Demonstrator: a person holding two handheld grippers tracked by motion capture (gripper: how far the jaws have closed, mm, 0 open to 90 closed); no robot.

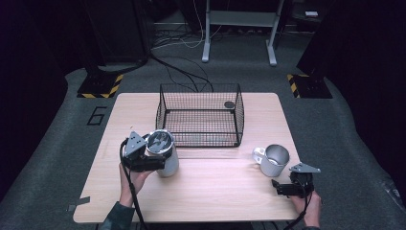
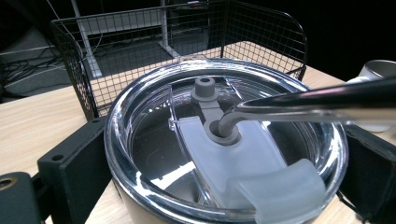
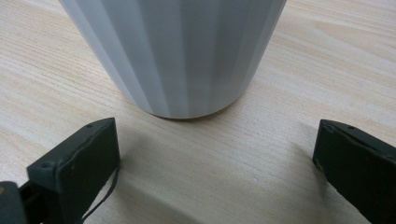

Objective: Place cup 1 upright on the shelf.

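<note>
A pale tumbler [image 1: 164,154] with a clear lid [image 2: 154,140] stands at the table's left. My left gripper [image 1: 155,163] is shut on it, one black finger [image 2: 70,163] pressed against each side of its body. A shiny bent metal tube [image 2: 299,102] runs from the right into the grey hole at the lid's centre. A white mug [image 1: 272,159] with a metallic inside stands at the right, handle to the left. My right gripper [image 1: 282,188] rests low near the front right, open, with the mug's ribbed base [image 3: 173,51] just ahead of its widely spread jaws.
A black wire basket [image 1: 198,140] stands at the middle back of the wooden table [image 1: 215,191], just beyond the tumbler, and holds a small dark disc [image 1: 229,104]. Bare wood lies between the tumbler and the mug. Cables and a stand's legs are on the floor behind.
</note>
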